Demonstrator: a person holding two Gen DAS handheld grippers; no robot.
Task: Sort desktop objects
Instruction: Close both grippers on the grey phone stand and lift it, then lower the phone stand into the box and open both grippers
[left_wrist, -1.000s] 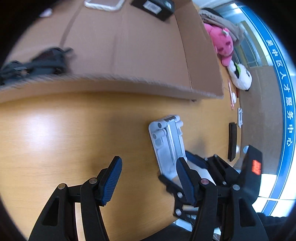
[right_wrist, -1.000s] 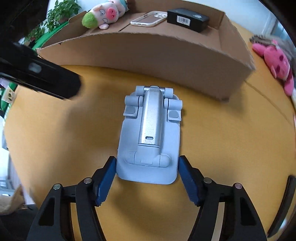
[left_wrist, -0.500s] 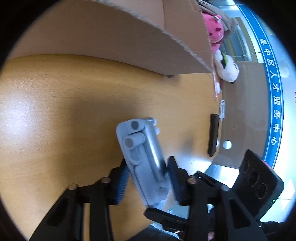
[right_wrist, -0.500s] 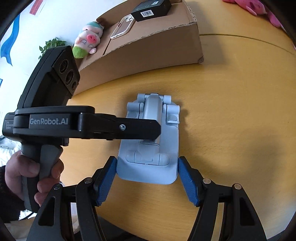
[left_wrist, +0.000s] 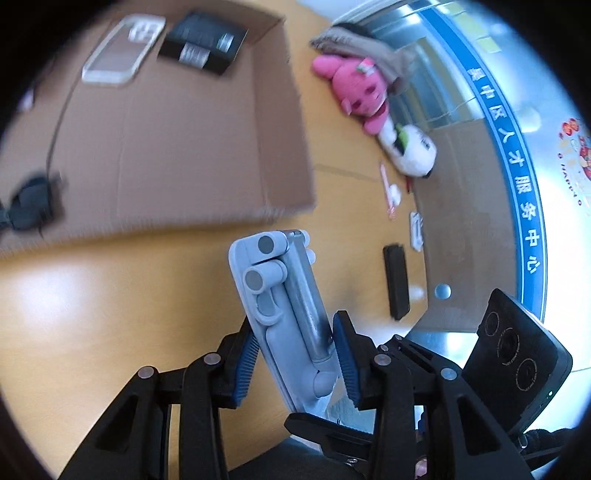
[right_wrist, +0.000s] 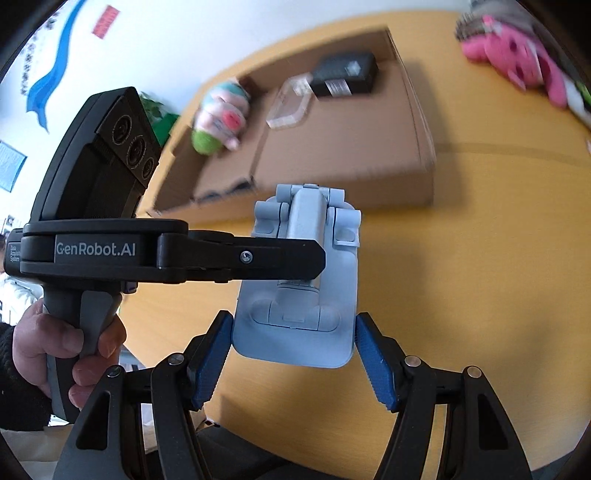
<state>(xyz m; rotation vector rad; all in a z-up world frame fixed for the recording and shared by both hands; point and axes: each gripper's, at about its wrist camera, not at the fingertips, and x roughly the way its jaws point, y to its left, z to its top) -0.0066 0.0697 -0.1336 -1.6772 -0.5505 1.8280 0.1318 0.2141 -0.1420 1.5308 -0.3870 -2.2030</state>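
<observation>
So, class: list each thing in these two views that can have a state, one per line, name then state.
Phone stand: folded flat, lifted off the table, held by both tools.
Left tool: shut on the phone stand's faces.
Right tool: shut on the phone stand's side edges.
Cardboard box: open-topped, holding a phone case, a black box, a plush pig.

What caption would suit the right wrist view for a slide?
Both grippers, right gripper and left gripper, hold a grey phone stand above the table, near the cardboard box.
</observation>
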